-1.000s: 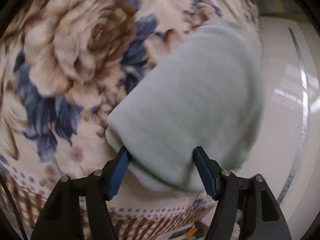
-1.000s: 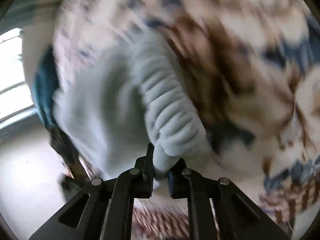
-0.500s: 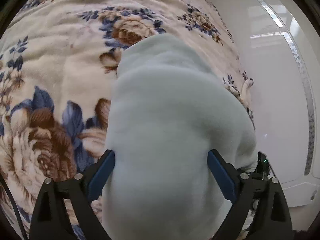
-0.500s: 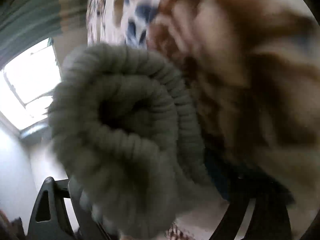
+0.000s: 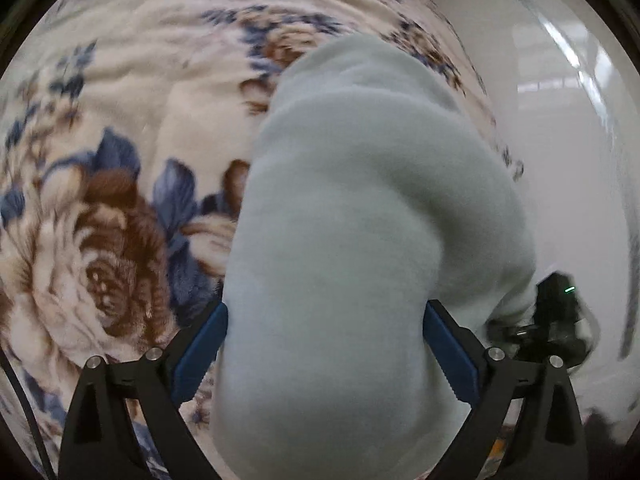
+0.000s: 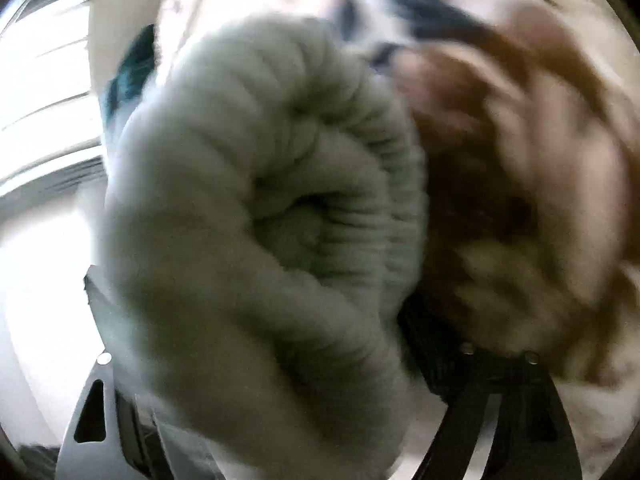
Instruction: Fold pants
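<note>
Closer now, one pants (image 5: 340, 240) bundle fills both spread tools (image 5: 324, 356) (image 6: 256, 360).

Right gripper (image 6: 280, 360) jaws buried behind blurred pants (image 6: 256, 208); blanket (image 6: 520, 160) smeared.

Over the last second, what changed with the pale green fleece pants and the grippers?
The pale green fleece pants came up between the left gripper fingers, which spread wider. The ribbed waistband swung close against the right gripper's camera, hiding its fingers. The floral blanket stays underneath.
</note>
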A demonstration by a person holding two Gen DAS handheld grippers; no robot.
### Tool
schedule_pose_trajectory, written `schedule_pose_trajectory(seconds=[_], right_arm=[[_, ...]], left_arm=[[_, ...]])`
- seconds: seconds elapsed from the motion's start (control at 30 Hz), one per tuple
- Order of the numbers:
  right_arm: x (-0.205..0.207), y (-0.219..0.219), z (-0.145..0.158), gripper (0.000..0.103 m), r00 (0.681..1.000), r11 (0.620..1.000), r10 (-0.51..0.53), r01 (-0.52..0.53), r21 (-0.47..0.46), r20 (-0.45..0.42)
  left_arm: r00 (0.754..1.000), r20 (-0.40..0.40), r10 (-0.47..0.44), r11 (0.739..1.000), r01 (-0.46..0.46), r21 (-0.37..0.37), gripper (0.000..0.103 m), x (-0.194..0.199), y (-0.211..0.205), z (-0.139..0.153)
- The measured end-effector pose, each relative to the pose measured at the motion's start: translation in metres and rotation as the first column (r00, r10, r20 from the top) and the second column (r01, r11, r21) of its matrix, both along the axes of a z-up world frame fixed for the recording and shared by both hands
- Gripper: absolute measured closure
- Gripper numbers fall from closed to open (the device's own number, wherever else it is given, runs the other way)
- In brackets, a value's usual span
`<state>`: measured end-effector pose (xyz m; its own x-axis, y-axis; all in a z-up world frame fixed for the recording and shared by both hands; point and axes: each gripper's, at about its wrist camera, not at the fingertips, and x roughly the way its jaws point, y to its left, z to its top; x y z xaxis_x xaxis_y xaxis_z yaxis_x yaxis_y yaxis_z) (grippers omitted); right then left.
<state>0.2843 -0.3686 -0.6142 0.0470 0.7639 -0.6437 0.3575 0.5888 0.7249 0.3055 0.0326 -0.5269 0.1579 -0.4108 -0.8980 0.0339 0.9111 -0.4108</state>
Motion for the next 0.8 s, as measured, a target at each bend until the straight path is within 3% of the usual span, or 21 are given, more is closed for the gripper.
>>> schedule_pose_trajectory(seconds=[0.1, 0.17, 0.27, 0.37, 0.43, 0.57, 0.63, 0.67, 0.73, 0.8], right_arm=[[-0.011, -0.035, 0.034, 0.017, 0.999, 0.981, -0.031, 0.022, -0.194, -0.039], [-0.002, -0.047, 0.065, 0.017, 0.998, 0.972, -0.064, 0.058, -0.226, -0.019], [0.036, -0.037, 0.112, 0.017, 0.997, 0.958, -0.007, 0.027, -0.285, 0.073], [0.097, -0.02, 0.133, 0.017, 0.991, 0.966, 0.056, -0.023, -0.257, 0.122], [0.149, 0.001, 0.113, 0.017, 0.994, 0.976, 0.095, -0.082, -0.203, 0.054], [0.207, 0.049, 0.04, 0.02, 0.966, 0.957, 0.214, -0.237, -0.169, -0.145], [0.199, 0.063, -0.003, 0.062, 0.931, 0.942, 0.266, -0.306, -0.138, -0.25], [0.2, 0.067, -0.011, 0.072, 0.925, 0.927, 0.282, -0.332, -0.178, -0.254], [0.197, 0.062, -0.012, 0.076, 0.942, 0.945, 0.243, -0.284, -0.164, -0.231], [0.189, 0.029, -0.009, 0.086, 0.976, 0.992, 0.08, -0.098, -0.08, -0.203]], left_arm=[[1.0, 0.004, -0.005, 0.998, 0.005, 0.061, 0.004, 0.003, -0.005, 0.013], [0.996, 0.074, -0.052, 0.982, 0.038, 0.185, 0.007, 0.0, -0.013, 0.039], [0.957, 0.235, -0.169, 0.922, 0.069, 0.38, 0.006, 0.007, -0.046, 0.09], [0.906, 0.288, -0.311, 0.852, 0.132, 0.506, 0.006, 0.038, -0.088, 0.111], [0.884, 0.265, -0.385, 0.806, 0.182, 0.563, 0.006, 0.066, -0.118, 0.101], [0.876, 0.169, -0.451, 0.772, 0.288, 0.566, 0.006, 0.101, -0.145, 0.064], [0.873, 0.129, -0.47, 0.755, 0.323, 0.571, 0.006, 0.103, -0.153, 0.048], [0.875, 0.104, -0.473, 0.753, 0.34, 0.564, 0.006, 0.103, -0.154, 0.039], [0.883, 0.056, -0.466, 0.748, 0.359, 0.559, 0.006, 0.1, -0.152, 0.017], [0.89, 0.069, -0.45, 0.757, 0.34, 0.558, 0.006, 0.095, -0.145, 0.008]])
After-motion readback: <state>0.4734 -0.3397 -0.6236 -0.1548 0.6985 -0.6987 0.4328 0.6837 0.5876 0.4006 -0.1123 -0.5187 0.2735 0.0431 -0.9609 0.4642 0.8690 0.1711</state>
